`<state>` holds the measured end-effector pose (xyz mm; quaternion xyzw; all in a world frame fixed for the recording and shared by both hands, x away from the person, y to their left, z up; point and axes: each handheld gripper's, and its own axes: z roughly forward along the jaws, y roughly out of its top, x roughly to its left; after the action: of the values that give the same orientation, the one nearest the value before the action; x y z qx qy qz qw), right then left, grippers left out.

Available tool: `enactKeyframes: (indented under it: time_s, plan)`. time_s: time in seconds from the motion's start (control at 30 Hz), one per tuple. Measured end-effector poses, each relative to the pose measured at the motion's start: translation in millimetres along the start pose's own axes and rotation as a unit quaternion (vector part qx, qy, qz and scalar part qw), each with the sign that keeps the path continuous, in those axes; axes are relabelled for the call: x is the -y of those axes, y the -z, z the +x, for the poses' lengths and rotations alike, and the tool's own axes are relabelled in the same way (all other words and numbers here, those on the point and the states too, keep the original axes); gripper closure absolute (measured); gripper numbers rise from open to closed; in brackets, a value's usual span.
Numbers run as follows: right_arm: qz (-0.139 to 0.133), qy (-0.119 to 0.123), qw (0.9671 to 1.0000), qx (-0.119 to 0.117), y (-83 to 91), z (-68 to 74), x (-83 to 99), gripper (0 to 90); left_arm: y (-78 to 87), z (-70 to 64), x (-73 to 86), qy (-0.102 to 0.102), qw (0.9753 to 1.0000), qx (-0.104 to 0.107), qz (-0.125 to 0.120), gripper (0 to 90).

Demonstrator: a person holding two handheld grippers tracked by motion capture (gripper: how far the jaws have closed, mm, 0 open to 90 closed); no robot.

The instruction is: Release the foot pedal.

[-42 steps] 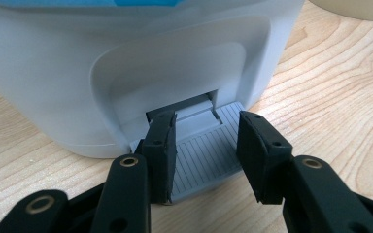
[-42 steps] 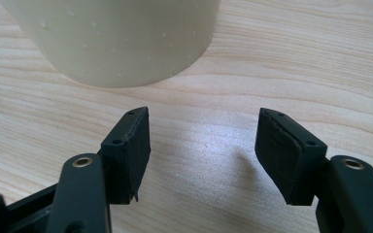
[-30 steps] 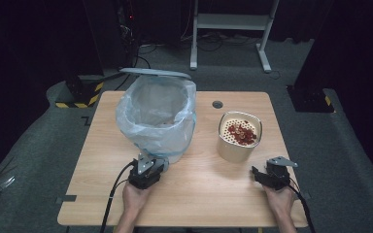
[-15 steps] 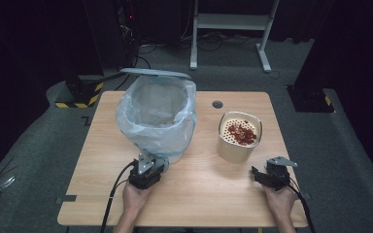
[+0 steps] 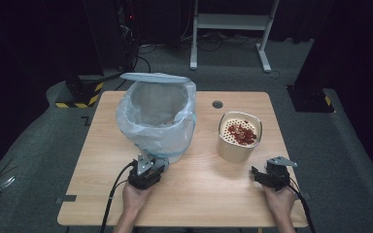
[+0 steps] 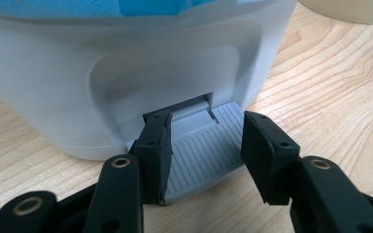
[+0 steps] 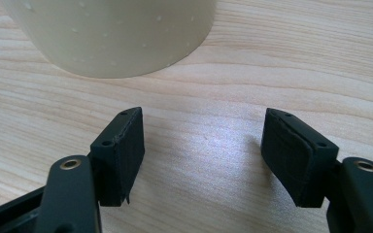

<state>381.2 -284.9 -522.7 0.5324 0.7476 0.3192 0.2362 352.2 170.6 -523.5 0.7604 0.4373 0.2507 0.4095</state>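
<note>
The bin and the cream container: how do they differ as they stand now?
The bin is grey, bag-lined and larger, its lid raised; the cream container is smaller, lidless, holding red pieces. The left tool straddles the bin's pedal; the right tool sits short of the container. Both stand upright.

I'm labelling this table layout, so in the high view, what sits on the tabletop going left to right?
Left gripper → lined pedal bin → small dark hole in the tabletop → cream container of red pieces → right gripper.
</note>
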Motion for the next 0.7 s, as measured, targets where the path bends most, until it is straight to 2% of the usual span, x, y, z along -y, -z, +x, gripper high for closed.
enactKeyframes:
  time_s: [0.47, 0.6, 0.7]
  plan:
    - [-0.001, 0.000, 1.0000, 0.001, -0.2, 0.0, 0.0, 32.1, 1.3, 1.0, 0.3, 0.000, 1.0000, -0.002, -0.002, 51.0]
    - [0.000, -0.001, 1.0000, 0.001, -0.1, 0.1, 0.0, 32.0, 4.0, 1.9, 0.2, 0.005, 1.0000, 0.000, -0.005, 48.6]
    - [0.000, -0.001, 1.0000, 0.001, -0.1, 0.1, 0.0, 32.0, 8.0, 3.6, -0.5, 0.012, 0.9998, 0.002, -0.016, 47.8]
